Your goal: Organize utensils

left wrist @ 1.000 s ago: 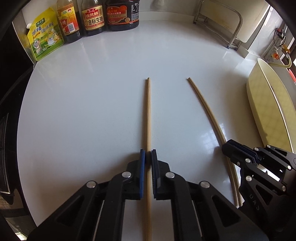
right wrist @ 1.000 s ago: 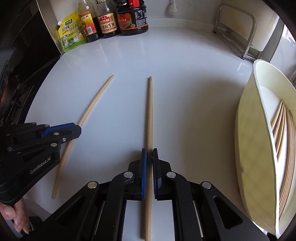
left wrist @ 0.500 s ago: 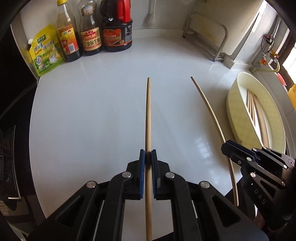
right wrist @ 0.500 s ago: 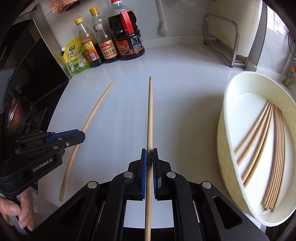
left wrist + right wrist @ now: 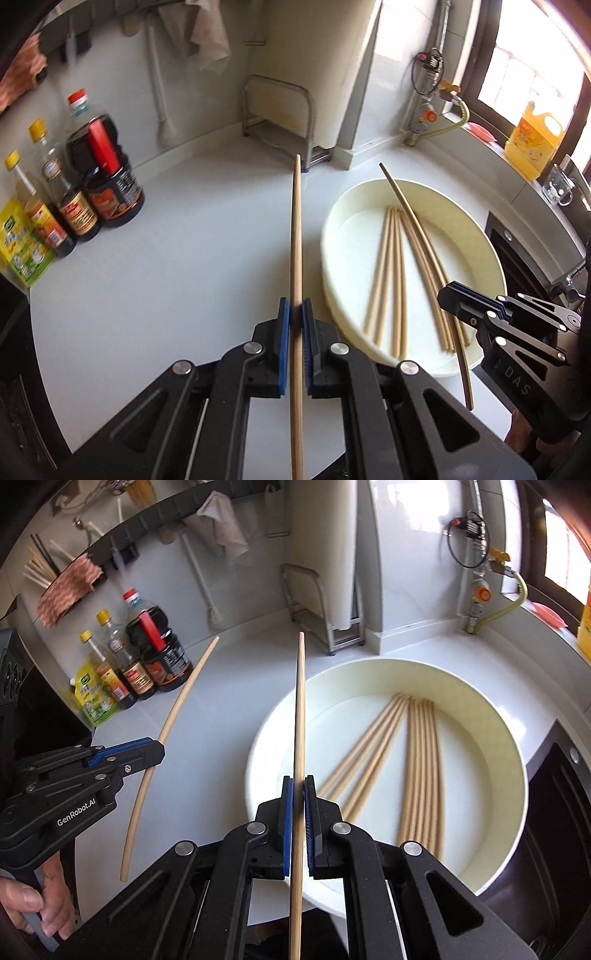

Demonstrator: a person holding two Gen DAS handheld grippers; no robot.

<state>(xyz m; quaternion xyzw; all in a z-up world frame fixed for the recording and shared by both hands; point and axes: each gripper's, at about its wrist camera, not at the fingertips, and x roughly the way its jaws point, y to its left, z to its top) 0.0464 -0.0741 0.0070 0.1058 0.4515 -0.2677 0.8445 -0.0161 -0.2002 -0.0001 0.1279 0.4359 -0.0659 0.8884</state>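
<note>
My left gripper (image 5: 294,314) is shut on a wooden chopstick (image 5: 296,236) and holds it above the white counter, left of the cream oval tray (image 5: 328,236). My right gripper (image 5: 298,790) is shut on a second chopstick (image 5: 300,701), held over the tray's (image 5: 258,738) left rim. Several chopsticks (image 5: 417,760) lie inside the tray. In the left wrist view the right gripper (image 5: 448,293) shows with its chopstick (image 5: 413,221) over the tray. In the right wrist view the left gripper (image 5: 157,747) shows with its chopstick (image 5: 177,709).
Sauce bottles (image 5: 103,184) and a yellow-green pouch (image 5: 18,247) stand at the back left. A metal rack (image 5: 280,122) stands against the back wall. A yellow oil jug (image 5: 533,142) sits on the window ledge. A dark stove edge (image 5: 554,812) lies right of the tray.
Both grippers have lifted their chopsticks off the counter and moved right, toward the tray. The right chopstick now hangs over the tray.
</note>
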